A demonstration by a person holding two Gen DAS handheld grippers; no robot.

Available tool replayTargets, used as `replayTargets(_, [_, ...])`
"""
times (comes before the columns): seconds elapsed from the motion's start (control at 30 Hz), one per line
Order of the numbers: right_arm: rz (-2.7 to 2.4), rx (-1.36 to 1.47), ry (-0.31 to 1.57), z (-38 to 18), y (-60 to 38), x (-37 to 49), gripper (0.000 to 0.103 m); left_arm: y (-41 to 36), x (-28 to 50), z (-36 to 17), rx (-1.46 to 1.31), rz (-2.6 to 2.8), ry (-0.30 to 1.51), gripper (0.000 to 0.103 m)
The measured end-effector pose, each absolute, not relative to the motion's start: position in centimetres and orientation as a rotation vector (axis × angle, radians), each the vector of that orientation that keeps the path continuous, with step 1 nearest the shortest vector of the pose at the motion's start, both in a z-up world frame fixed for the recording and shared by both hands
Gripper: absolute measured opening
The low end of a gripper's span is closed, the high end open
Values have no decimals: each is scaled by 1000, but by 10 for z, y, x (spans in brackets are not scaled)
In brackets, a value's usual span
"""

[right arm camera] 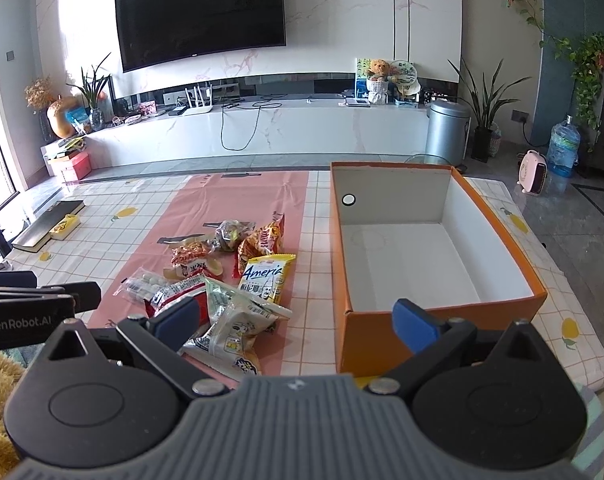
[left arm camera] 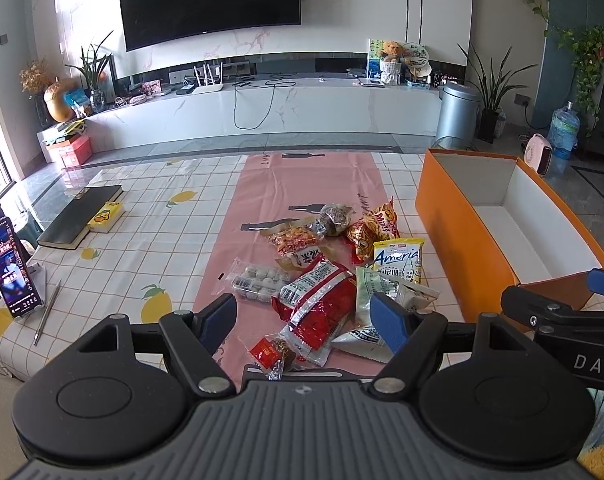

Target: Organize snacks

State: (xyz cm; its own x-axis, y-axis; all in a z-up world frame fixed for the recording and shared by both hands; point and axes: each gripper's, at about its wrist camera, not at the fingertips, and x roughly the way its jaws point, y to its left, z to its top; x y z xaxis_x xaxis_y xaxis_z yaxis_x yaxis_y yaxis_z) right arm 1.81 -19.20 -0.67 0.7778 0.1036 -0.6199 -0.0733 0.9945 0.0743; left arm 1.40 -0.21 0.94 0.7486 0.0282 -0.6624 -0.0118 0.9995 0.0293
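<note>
- The left gripper (left arm camera: pixel 305 322) is seen at the bottom of the left wrist view with its blue fingers (left arm camera: pixel 218 318) spread wide; nothing is pinched between them.
- A heap of snack packets (left arm camera: pixel 329 264) is spread on a pink mat (left arm camera: pixel 262 208) at the centre of that frame, on the bench (left arm camera: pixel 150 240) with its lemon-print cloth.
- A red packet (left arm camera: pixel 315 300) is framed in the gap between the left fingers, beyond their tips; whether it is touched cannot be told.
- A pale green packet (left arm camera: pixel 371 286) is partly covered by the right-hand finger of that gripper in the picture.
- A yellow packet (left arm camera: pixel 399 260) and a clear pack of white balls (left arm camera: pixel 258 278) lie just above the fingertips in the frame.
- An orange box (left arm camera: pixel 453 224) with a white inside is seen open at the right of the frame, beside the heap.
- The right gripper (right arm camera: pixel 298 318) is seen at the bottom of the right wrist view, its blue fingers (right arm camera: pixel 415 324) also spread apart and holding nothing.
- In that view the pale green packet (right arm camera: pixel 238 320) lies between the fingers, nearer the left one; the orange box (right arm camera: pixel 375 336) stands behind the right finger, its near wall level with the tip.
- A black book (left arm camera: pixel 82 216) and a phone (left arm camera: pixel 12 268) on a stand are found at the left edge of the left wrist view.
</note>
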Motion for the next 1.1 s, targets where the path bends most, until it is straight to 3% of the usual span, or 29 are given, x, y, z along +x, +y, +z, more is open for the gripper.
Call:
replayTargets(0.73, [108, 48, 656, -17, -191, 18, 99, 10, 19, 0, 31, -15, 770, 89])
replayTargets(0.83, [132, 40, 678, -26, -184, 21, 85, 24, 23, -8, 4, -28, 810, 85])
replayTargets(1.1, [214, 28, 742, -51, -159, 35, 67, 62, 40, -35, -168, -102, 929, 69])
